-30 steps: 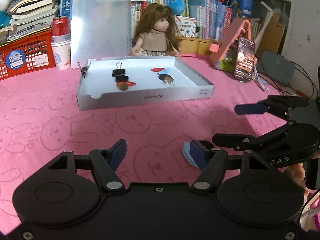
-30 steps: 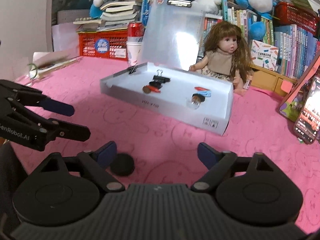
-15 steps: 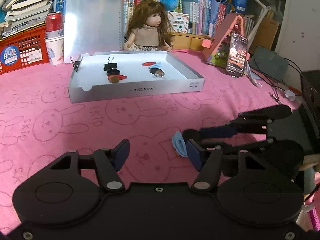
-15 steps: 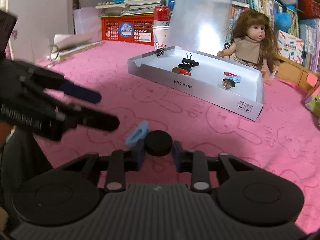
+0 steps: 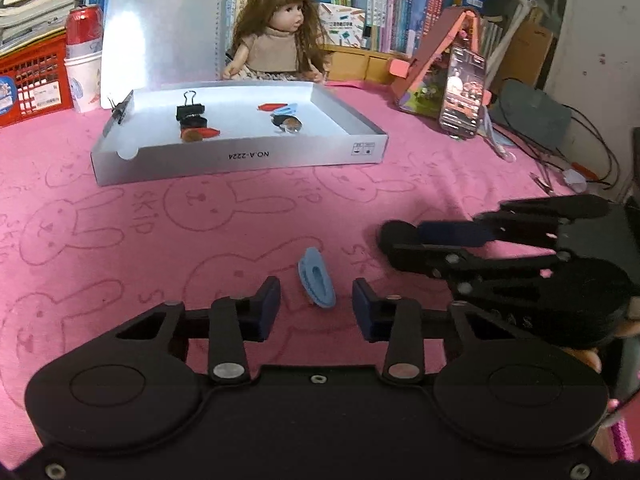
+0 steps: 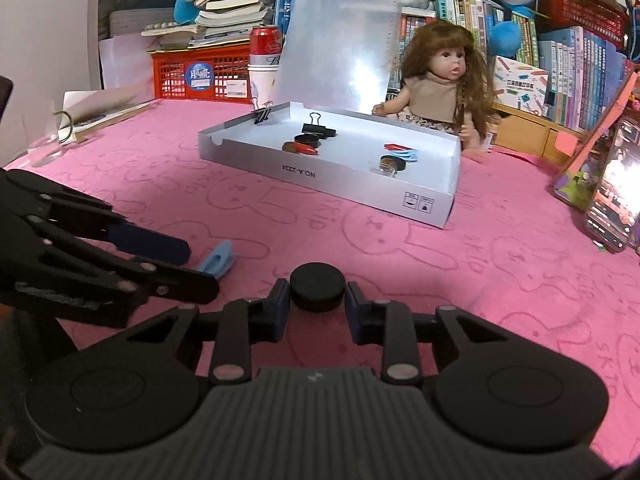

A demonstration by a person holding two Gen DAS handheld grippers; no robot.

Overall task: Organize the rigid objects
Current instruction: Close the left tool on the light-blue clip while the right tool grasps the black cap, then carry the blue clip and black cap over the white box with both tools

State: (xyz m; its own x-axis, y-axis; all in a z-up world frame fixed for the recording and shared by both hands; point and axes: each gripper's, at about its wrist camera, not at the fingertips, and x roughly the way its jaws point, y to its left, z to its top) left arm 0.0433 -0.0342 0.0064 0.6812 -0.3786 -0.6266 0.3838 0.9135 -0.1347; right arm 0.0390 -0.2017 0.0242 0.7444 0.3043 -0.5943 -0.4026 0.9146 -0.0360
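Note:
My right gripper (image 6: 317, 309) is shut on a black round cap (image 6: 317, 286) and holds it just over the pink cloth; the cap also shows in the left wrist view (image 5: 394, 234). My left gripper (image 5: 316, 309) is open, its fingers either side of a small blue clip (image 5: 316, 279) lying on the cloth; the clip also shows in the right wrist view (image 6: 218, 258). A silver tray (image 5: 240, 158) further back holds a black binder clip (image 5: 190, 108), red and blue clips and small round pieces.
A doll (image 5: 278, 36) sits behind the tray, beside a propped clear clipboard (image 5: 160, 28). A red crate (image 5: 28, 80), a can on paper cups (image 5: 84, 56), a phone on a stand (image 5: 462, 92) and cables (image 5: 560, 160) ring the pink cloth.
My right gripper closed on the black cap and lifted it slightly. My left gripper moved so the blue clip now lies between its open fingers.

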